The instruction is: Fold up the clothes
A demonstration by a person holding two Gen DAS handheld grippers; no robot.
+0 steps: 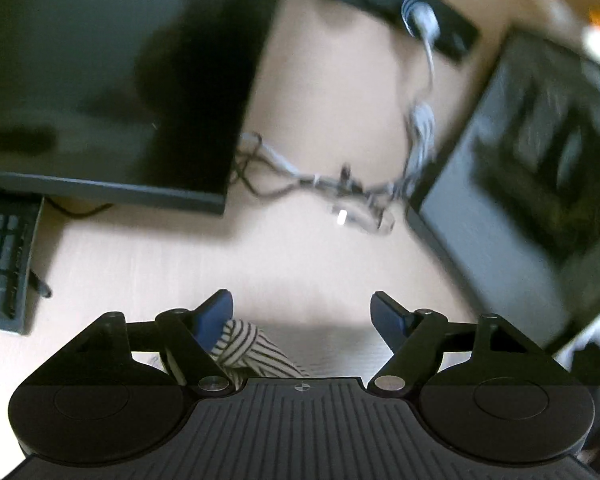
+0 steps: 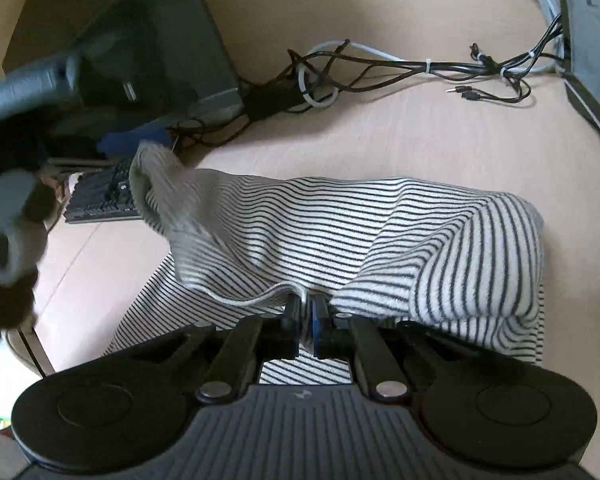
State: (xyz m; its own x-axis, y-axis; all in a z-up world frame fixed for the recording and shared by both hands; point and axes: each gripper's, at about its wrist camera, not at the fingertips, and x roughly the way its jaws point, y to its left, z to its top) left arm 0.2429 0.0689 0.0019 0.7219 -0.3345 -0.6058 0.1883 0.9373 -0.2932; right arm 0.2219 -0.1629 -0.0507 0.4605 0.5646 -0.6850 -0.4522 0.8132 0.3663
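Pinching a hem of the striped garment (image 2: pixel 340 232), the right gripper (image 2: pixel 306 312) has its jaws clamped tight on the cloth's near edge, with a sliver of fabric showing between the blue pads. That garment lies heaped on the pale wooden table (image 2: pixel 420 120), partly doubled over itself, a rounded fold bulging to the right of the clamped hem and a flatter layer spread beneath it. The left gripper (image 1: pixel 302 312) is another matter: its jaws stand well apart, and a bunched corner of the same striped cloth sits against one blue finger (image 1: pixel 216 312) without being squeezed, so I judge that nothing is held there. Beyond the garment, a tangle of cables (image 2: pixel 380 68) runs across the table, a keyboard (image 2: pixel 100 192) sits past the cloth's far left corner, and a dark monitor (image 1: pixel 100 80) stands behind. This knit looks light, soft and floppy; it will sag and drape from any single pinch. Taking it by hems or corners, one in each gripper and well apart, should keep the edge taut enough to lay over cleanly.
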